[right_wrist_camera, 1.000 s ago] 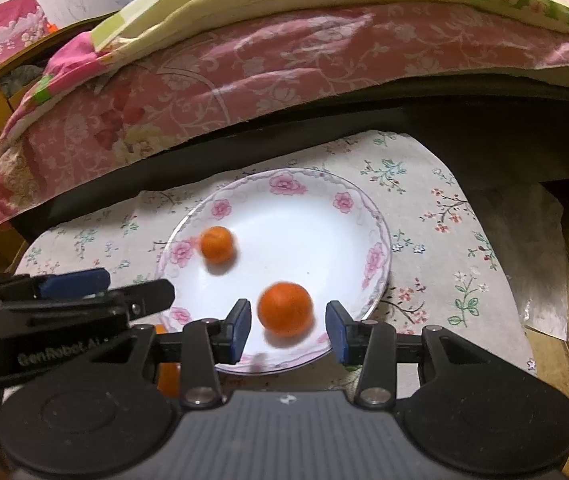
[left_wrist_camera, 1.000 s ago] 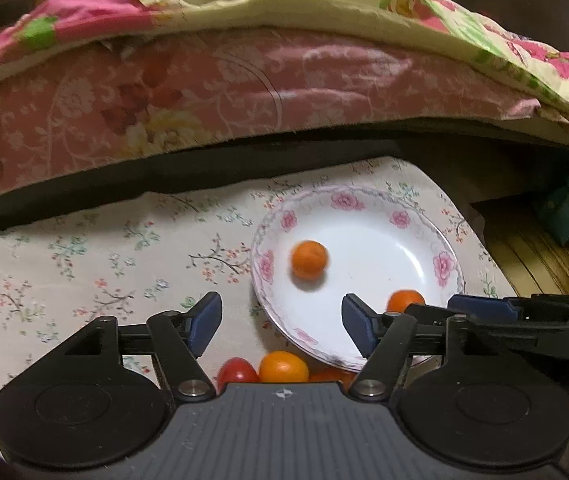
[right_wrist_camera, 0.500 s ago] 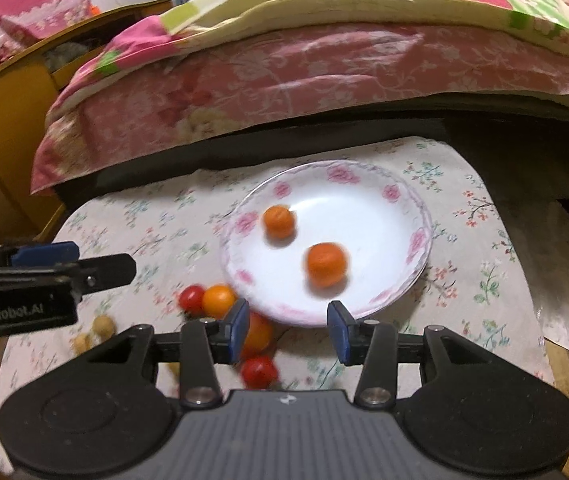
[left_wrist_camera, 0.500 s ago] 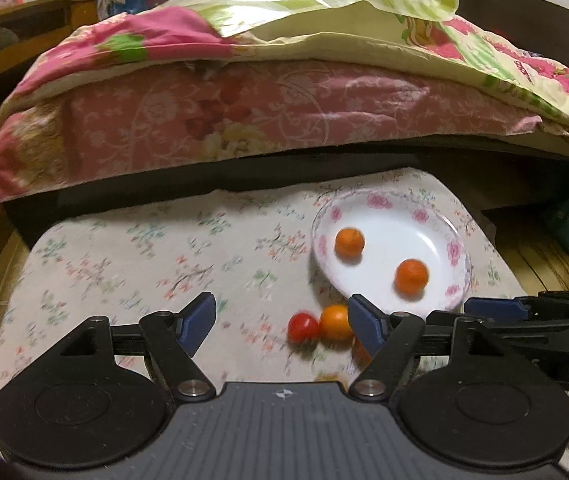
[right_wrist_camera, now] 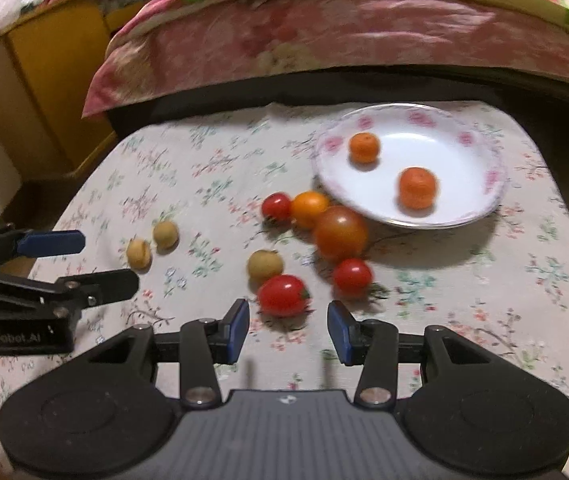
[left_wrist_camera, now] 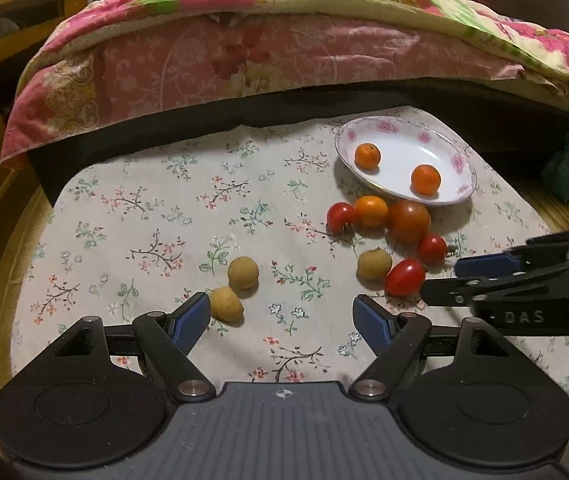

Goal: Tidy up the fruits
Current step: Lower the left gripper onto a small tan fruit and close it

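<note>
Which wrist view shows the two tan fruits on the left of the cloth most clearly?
The left wrist view. The two tan fruits lie sharp and near, just beyond the left tongs, touching each other. In the right wrist view the pair is smaller, off to the left and softened by motion blur, beside the other gripper's fingers.

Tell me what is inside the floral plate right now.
The floral plate holds two small orange fruits, apart from each other on the white middle. Nothing else lies in it. What is under the plate cannot be seen.
</note>
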Motion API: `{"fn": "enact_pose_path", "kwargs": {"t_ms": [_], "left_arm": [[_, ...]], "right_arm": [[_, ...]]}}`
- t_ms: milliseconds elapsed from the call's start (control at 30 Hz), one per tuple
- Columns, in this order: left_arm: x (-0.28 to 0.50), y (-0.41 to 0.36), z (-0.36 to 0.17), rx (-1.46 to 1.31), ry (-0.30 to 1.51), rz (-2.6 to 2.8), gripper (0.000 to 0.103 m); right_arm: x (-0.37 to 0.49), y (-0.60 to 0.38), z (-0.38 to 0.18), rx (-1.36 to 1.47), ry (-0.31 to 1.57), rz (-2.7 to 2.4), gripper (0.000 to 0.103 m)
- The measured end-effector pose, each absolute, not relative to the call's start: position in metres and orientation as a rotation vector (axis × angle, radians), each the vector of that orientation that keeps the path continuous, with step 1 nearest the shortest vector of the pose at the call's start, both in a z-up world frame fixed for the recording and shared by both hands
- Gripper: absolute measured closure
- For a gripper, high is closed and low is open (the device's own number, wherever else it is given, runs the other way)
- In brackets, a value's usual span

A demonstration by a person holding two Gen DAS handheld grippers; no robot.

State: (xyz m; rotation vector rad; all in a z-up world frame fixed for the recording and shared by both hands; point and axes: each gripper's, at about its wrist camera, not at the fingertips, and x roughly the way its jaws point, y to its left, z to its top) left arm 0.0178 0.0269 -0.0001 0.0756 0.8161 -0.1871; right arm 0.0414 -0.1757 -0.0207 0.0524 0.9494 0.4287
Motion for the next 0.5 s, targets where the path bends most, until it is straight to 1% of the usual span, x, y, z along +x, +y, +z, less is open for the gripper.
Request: {"fn": "enact_pose_path", "kwargs": {"t_ms": [367, 500], "left_arm": [[0.028, 0.045, -0.027, 0.083, 0.813, -0.182, 0.019], [0.038, 0.047, -0.034, 0.08, 0.804, -0.166, 0.022]], "right_arm": [[0.058, -0.157, -0.038, 0.017, 0.951, 0.43, 0.051], [0.061, -0.156, -0.044, 0.017, 0.961, 0.438, 0.051]]}}
